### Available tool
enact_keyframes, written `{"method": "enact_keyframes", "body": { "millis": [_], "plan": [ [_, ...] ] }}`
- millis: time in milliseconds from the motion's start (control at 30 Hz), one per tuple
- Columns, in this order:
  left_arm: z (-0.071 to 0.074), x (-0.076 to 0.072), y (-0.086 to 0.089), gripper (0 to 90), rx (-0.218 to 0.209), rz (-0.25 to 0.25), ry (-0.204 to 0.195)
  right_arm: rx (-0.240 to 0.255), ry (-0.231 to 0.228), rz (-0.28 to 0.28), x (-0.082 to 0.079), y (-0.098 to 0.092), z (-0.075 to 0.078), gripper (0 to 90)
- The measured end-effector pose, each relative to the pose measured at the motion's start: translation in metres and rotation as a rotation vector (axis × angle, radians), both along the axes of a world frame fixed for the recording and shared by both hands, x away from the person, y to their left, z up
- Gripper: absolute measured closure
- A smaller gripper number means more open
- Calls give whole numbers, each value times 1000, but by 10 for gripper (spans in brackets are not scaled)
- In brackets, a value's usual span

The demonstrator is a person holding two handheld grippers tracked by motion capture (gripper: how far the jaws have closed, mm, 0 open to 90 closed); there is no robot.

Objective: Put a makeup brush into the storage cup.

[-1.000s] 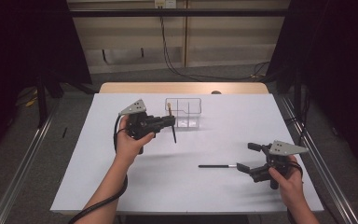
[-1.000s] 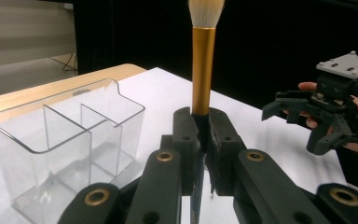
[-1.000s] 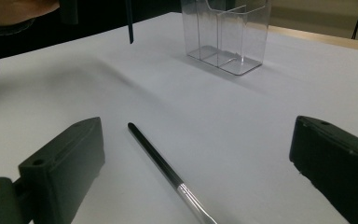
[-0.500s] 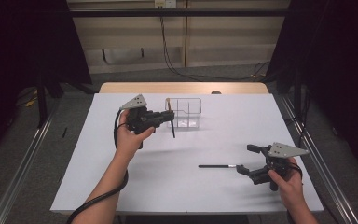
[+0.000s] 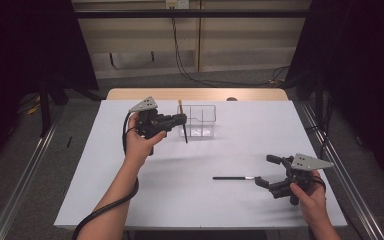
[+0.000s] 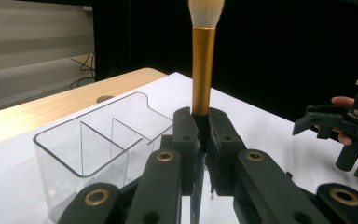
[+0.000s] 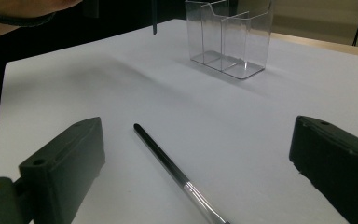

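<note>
Left gripper clamped tight on makeup brush, jaws closed on the black handle just below the gold ferrule. Brush held upright, long axis near vertical: white bristles at 12 o'clock in the left gripper view, handle tip hanging down toward 6 and clear of the white table. Clear acrylic organizer just beside the brush, at about 3 o'clock from it in the high view; at 9 o'clock of the jaws in the left gripper view, three open-topped compartments visible. Judged next: short carry across toward the organizer, then handle-first straight down into a compartment; upright axis already suits that. Left hand clearly the nearer one to the organizer. Right gripper low on the table at 5 o'clock, well apart, jaws spread wide and holding nothing. Second brush, slim and black, flat on the table between those jaws, untouched, long axis running toward 9 o'clock in the high view.
</note>
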State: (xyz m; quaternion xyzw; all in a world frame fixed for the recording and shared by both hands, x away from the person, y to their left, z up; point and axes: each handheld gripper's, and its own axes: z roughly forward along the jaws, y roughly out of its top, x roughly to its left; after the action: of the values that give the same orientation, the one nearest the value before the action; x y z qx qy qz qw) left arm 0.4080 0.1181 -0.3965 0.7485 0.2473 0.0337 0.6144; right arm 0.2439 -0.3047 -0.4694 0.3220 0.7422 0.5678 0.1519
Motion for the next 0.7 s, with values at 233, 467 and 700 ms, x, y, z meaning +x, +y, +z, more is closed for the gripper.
{"method": "enact_keyframes", "body": {
  "millis": [233, 467, 700],
  "plan": [
    [4, 5, -2, 834, 10, 9, -3, 1, -3, 0, 0, 0, 0, 29],
    [10, 11, -1, 834, 18, 20, -10, 1, -6, -4, 0, -1, 0, 28],
    [14, 17, -1, 834, 37, 39, -15, 2, -6, 0, 0, -1, 0, 28]
  ]
}}
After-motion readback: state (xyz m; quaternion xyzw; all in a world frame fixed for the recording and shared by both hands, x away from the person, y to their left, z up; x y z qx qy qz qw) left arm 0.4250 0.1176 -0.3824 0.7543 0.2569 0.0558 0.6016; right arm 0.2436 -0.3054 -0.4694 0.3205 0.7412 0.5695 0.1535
